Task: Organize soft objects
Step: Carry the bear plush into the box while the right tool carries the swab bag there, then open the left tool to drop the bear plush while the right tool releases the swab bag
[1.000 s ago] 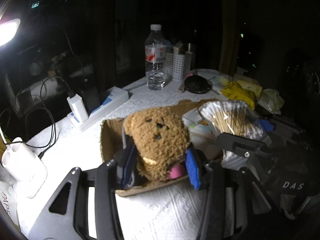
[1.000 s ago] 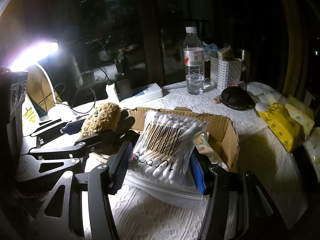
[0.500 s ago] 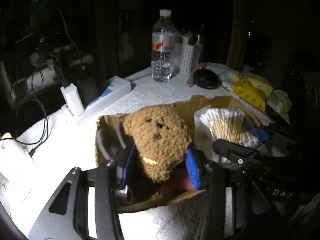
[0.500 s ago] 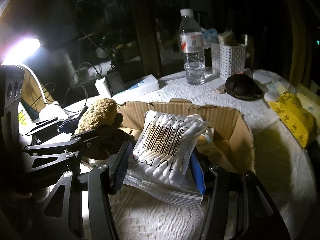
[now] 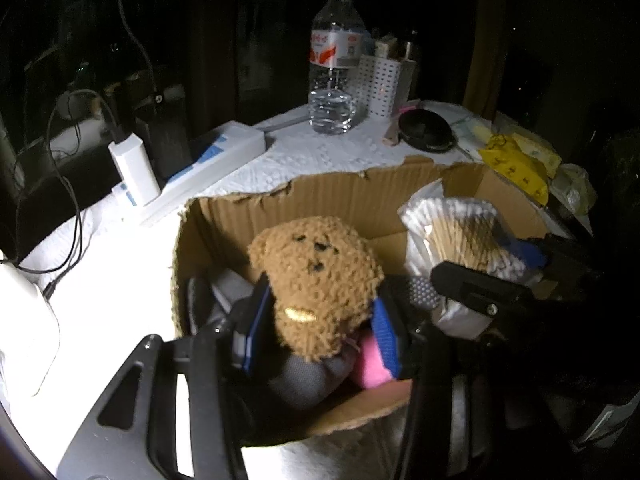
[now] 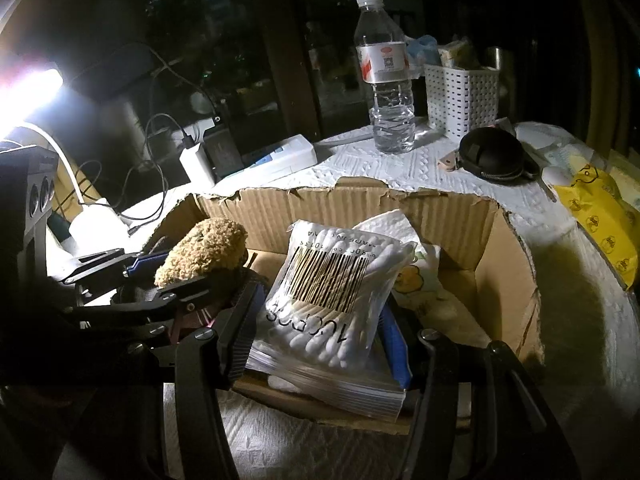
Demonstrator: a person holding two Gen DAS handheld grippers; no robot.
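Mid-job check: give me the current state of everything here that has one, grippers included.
left gripper: shut on plush bear
right gripper: shut on cotton swab bag
cardboard box: open-topped, torn rim
water bottle: upright, capped
charger: cable plugged in

We saw a tan curly teddy bear, a brown cardboard box, a black-barcoded clear swab bag, and a yellow packet.
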